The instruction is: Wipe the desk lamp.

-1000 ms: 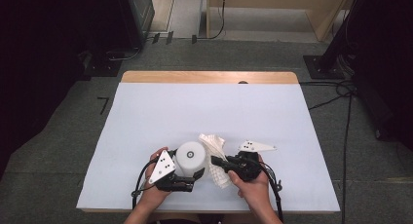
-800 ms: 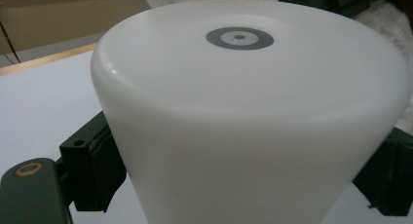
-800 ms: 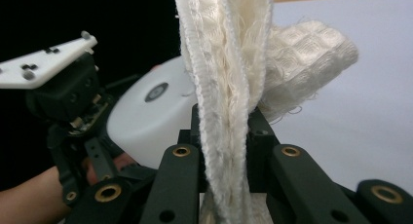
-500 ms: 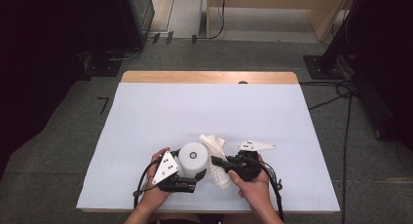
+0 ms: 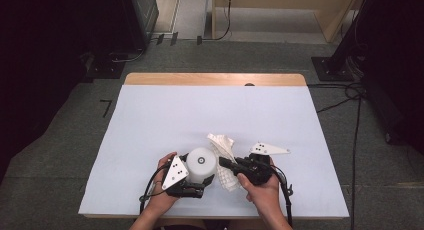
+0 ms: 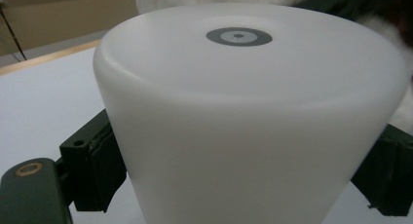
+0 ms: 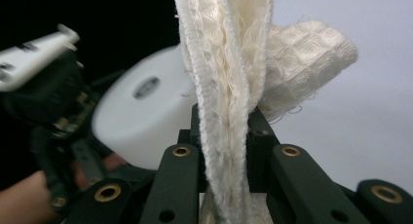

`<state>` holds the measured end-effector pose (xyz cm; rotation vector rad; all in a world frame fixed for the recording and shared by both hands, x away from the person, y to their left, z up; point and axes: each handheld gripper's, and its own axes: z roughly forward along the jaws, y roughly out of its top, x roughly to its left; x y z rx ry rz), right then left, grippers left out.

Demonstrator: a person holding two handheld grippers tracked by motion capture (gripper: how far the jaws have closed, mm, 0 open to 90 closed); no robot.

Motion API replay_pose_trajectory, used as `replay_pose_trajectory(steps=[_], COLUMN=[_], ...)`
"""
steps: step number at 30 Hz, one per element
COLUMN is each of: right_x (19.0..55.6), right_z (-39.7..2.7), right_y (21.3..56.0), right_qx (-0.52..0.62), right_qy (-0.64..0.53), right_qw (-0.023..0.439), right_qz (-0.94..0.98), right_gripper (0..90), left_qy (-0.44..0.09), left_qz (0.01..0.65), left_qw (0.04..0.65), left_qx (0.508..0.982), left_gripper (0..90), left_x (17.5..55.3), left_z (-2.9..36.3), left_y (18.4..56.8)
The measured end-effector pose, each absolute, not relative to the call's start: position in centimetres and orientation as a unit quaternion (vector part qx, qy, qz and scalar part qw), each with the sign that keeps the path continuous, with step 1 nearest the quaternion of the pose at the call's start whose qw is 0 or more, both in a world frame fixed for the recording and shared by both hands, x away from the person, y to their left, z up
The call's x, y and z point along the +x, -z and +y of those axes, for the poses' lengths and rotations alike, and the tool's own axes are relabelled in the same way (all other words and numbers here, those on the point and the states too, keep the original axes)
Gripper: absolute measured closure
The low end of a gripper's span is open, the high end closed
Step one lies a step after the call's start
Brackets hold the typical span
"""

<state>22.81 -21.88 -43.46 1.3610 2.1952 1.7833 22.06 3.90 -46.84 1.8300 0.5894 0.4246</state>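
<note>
A white plastic cup [image 5: 201, 163] lies tipped near the table's front edge, its base with a grey ring mark facing up. My left gripper [image 5: 202, 179] is shut on the cup [image 6: 253, 112], with one jaw on each side of its wall. My right gripper [image 5: 223, 163] points left at the cup and is shut on a white waffle-weave cloth [image 5: 223, 143]. In the right gripper view the cloth [image 7: 229, 78] stands folded between the jaws of the right gripper [image 7: 224, 131], right beside the cup [image 7: 141, 117]. The cloth's lower end [image 5: 228, 180] hangs on the table.
A white sheet [image 5: 215, 115] covers the table, with a wooden strip [image 5: 215, 79] bare along the far edge. Cables [image 5: 150, 185] trail from both grippers toward the front edge. Dark equipment and floor cables surround the table.
</note>
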Motion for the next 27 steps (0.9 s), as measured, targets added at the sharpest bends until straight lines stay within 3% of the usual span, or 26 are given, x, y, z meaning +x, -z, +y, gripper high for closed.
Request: replay_pose_trajectory(steps=[6, 17, 27], right_x=[23.5, 22.4, 23.5], right_z=[-21.1, -21.9, -21.5], right_y=[46.1, 42.6, 45.2], right_qx=[0.459, 0.429, 0.457], right_qy=[-0.533, -0.58, -0.538], right_qw=[-0.016, 0.007, -0.018], right_qz=[0.711, 0.692, 0.708], right_gripper=[79.3, 79.3, 79.2], left_qy=[-0.181, -0.183, -0.185], left_qz=[0.243, 0.25, 0.247], left_qw=[0.566, 0.554, 0.564], left_qx=[0.767, 0.773, 0.766], left_gripper=[8.8, 8.8, 8.7], left_x=[21.8, 22.2, 22.1], left_z=[4.1, 3.8, 4.0], left_y=[46.3, 46.9, 46.5])
